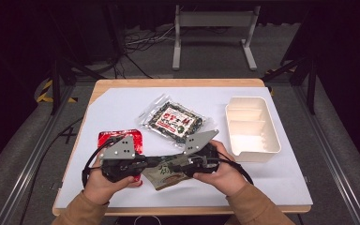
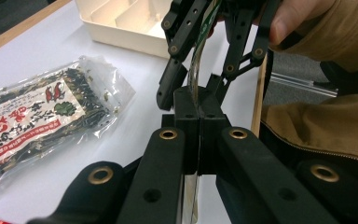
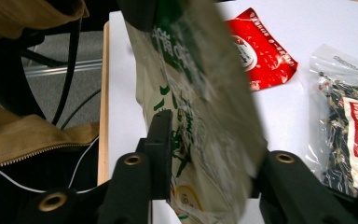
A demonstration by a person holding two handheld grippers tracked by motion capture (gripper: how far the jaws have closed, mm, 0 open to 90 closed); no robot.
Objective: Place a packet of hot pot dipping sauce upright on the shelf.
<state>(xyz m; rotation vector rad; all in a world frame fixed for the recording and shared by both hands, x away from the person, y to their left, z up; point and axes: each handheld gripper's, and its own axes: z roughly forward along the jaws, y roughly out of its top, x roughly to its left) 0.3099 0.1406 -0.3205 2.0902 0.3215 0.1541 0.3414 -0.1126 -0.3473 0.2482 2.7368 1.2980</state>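
Low in the middle of the high view, a beige-and-green packet (image 1: 163,172) is stretched between the two tools just above the white table (image 1: 122,105), apparently so that each end is controlled before it is carried or pulled open. The left gripper (image 2: 198,122) has its jaws pressed fully together on the packet's thin edge, which runs up between them in the left gripper view. The right gripper (image 3: 205,154) stands partly open with the packet's printed face between its jaws; one pad lies against the film, but the far pad is hidden behind the packet, so a firm grip there cannot be told. Both hands come in from the bottom edge of the high view, sleeves angled inward, the left hand (image 1: 104,180) and right hand (image 1: 221,172) facing each other with the tools pointed toward one another, level with the table. A red packet (image 1: 120,139) lies at centre left, a clear seaweed bag (image 1: 174,119) above centre, and a cream divided tray (image 1: 252,129) at right, possibly the destination.
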